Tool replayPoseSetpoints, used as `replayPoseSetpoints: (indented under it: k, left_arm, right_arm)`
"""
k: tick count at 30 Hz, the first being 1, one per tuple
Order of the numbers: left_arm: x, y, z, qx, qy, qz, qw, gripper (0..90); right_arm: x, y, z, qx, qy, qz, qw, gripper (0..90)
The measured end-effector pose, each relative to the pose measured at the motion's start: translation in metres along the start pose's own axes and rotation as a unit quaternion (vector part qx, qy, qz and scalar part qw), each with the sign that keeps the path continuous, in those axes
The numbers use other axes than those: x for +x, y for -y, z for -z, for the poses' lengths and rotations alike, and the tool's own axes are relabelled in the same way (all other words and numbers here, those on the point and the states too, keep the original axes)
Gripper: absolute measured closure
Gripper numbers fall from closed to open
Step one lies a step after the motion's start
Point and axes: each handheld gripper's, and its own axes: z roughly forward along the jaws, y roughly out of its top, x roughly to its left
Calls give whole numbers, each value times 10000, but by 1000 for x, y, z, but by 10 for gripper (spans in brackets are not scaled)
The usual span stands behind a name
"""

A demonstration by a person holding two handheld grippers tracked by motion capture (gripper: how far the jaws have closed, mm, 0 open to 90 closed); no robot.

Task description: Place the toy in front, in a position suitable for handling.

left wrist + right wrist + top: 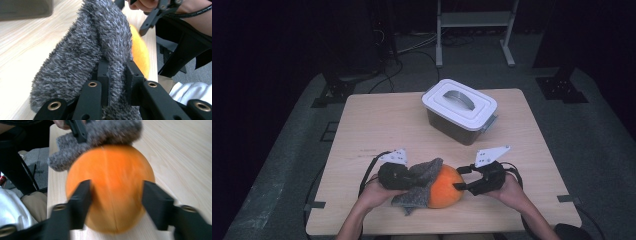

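The orange ball (pixel 445 186) sits at the near edge of the wooden table (pixel 377 125), between the two hands, with a grey fuzzy cloth (pixel 422 181) draped against its left side. The left gripper (pixel 117 75) is clamped tight on a fold of that cloth, as its own view shows, the pile bunched between the jaws. The right gripper (pixel 116 195) straddles the ball with a jaw on either flank; the left jaw looks to be against the skin while the right one stands just beside it with a sliver of table showing, so I judge the ball is not firmly gripped, only bracketed. The work appears to be wiping or wrapping the ball with the cloth, and it looks partway along: the cloth covers one side and the top edge, while most of the orange surface facing the right gripper is bare. Farther back on the table stands a white-lidded storage box (pixel 460 111) with a handle, lid on; its dark sides give no clear view of any contents
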Motion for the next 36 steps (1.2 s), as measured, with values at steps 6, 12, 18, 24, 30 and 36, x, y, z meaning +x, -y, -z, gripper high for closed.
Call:
replayPoseSetpoints:
  k: [6, 12, 18, 24, 30, 36]
  left_arm:
    - [0, 1, 1, 13, 55, -18, 10000, 772]
    - [-7, -8, 11, -262, 166, -113, 9995, 773]
    - [-10, -11, 10, -115, -64, -198, 9997, 773]
    - [4, 2, 13, -173, 70, 125, 9997, 771]
    - [0, -3, 14, -254, 69, 30, 9996, 771]
    - [-9, -12, 18, -508, 230, -145, 9983, 771]
  right_arm:
    - [-3, 6, -9, 215, -162, -186, 9995, 333]
    - [6, 0, -5, -69, -35, 125, 9999, 540]
    - [12, -8, -4, -165, 43, 288, 9994, 524]
    - [3, -2, -4, -51, 41, -3, 10000, 309]
    - [7, -1, -9, -96, -55, 6, 9999, 512]
    - [14, -13, 5, -488, 89, 185, 9986, 568]
